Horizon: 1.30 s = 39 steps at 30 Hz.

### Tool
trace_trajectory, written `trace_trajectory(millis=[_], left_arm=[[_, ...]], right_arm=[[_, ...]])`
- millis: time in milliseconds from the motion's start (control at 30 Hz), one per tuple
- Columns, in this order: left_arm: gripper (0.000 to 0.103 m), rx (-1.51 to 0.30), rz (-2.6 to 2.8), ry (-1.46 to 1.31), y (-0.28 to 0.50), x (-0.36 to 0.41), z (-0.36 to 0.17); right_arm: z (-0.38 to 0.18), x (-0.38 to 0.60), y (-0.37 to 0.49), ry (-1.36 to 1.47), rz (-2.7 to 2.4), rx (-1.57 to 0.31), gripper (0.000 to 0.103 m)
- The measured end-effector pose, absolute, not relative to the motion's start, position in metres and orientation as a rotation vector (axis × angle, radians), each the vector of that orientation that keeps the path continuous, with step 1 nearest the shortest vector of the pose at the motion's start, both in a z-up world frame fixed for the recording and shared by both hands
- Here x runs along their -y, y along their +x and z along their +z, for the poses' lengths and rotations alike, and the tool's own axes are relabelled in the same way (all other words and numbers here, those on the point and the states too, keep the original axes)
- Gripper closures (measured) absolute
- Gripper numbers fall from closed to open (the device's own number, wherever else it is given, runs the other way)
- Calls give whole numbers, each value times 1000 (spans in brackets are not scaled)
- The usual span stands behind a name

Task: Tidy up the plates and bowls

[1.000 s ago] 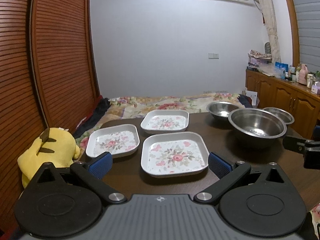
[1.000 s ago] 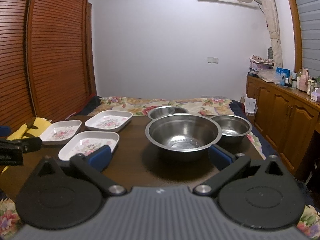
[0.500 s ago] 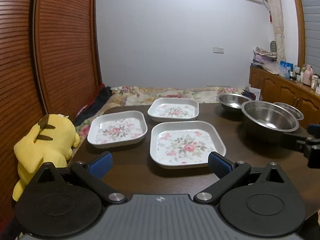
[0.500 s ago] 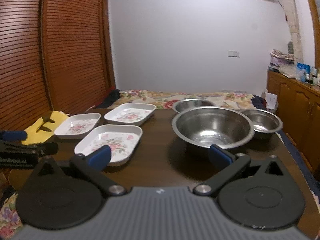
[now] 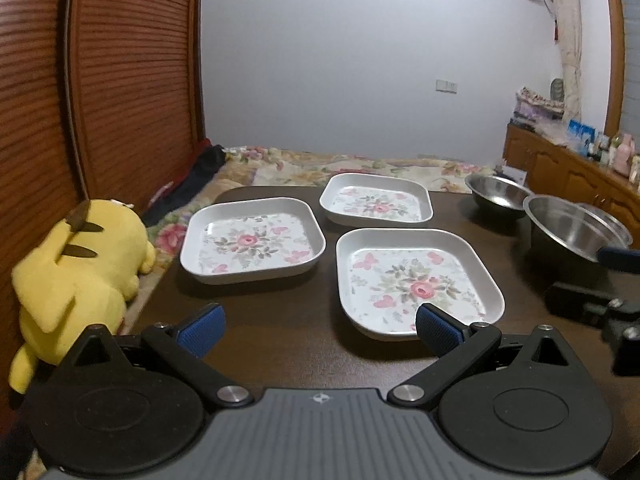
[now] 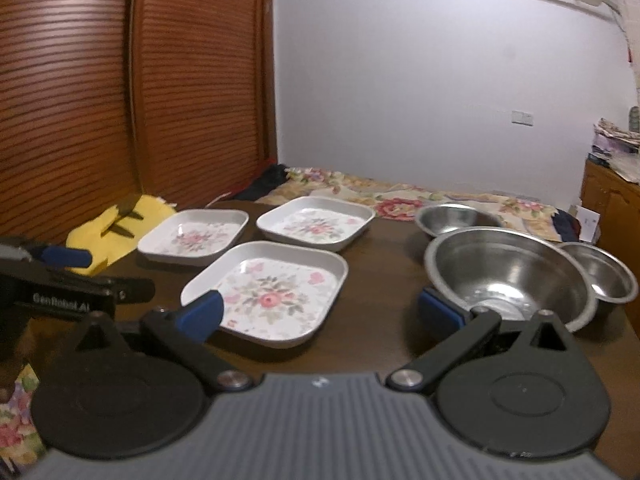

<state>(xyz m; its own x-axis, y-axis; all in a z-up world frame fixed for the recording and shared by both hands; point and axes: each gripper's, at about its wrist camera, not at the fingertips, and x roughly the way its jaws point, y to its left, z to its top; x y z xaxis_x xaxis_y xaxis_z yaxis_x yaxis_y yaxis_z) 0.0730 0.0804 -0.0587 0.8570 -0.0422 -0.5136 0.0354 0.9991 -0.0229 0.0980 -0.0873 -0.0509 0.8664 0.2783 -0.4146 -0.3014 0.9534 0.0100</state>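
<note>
Looking along the left gripper [image 5: 318, 326], the jaws stand wide apart with nothing between them, hovering low over the near edge of the dark wooden table [image 5: 280, 320]. Three white square floral plates lie flat there, each apart from the others: the near plate [image 5: 416, 284] just ahead of the right fingertip, the left plate [image 5: 252, 240] beyond it to the left, and the far plate [image 5: 376, 204] toward the table's back edge. To the right sit the steel bowls — a large bowl [image 5: 568, 228] and a small bowl [image 5: 496, 196] behind it. A yellow plush toy [image 5: 76, 272] lies off the table's left side.

From the right wrist camera, the right gripper [image 6: 320, 310] is likewise spread wide and empty. Its left fingertip overlaps the near plate [image 6: 268, 292] in view; its right fingertip sits at the near rim of the large bowl [image 6: 508, 276], though contact cannot be told. Another bowl [image 6: 608, 276] stands just right of the large one, and the small bowl [image 6: 456, 218] behind it. The left gripper [image 6: 60, 280] shows at the left edge — blurred.
</note>
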Motion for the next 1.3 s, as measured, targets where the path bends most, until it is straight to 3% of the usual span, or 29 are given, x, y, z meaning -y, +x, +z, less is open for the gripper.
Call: trace_trajectory(millis=[67,133,333,467,533,633,767,867,933,1033,1200,1300], left_arm=[[0,-550,-54,-30,77,-86,-62],[4,-561,-66,-36,82,-88,-64],[16,-578,-97,-50,99,-94,-67],[25,-576,-122,-87,110,-98,-69],[36,-573,-136,-89,116,-97,-70],[44,-572,-139,-72,125,-96,-70],[50,-589,-162,-73,138,-95,-72],[50,-613,-200,-97,147,-95,-77],[57,-629,-210,-113,151,-96,-80],[68,-655,-221,-127,156,-95,-87],[70,-668,-234,-118,160,-91,-91],[78,-677,-235,-119,164,-91,-94]], right_arm=[[-54,82,104,-64,311,-433,2],[-56,79,110,-62,315,-450,14],[-63,69,129,-54,340,-486,18],[-68,64,141,-47,336,-514,30],[-71,63,147,-40,324,-530,38],[-75,64,159,-17,286,-552,48],[-80,66,168,-12,259,-568,57],[-85,71,176,23,239,-593,67],[-86,75,180,53,234,-607,76],[-88,77,183,62,226,-609,78],[-92,77,188,83,226,-617,84],[-95,78,188,92,234,-628,91]])
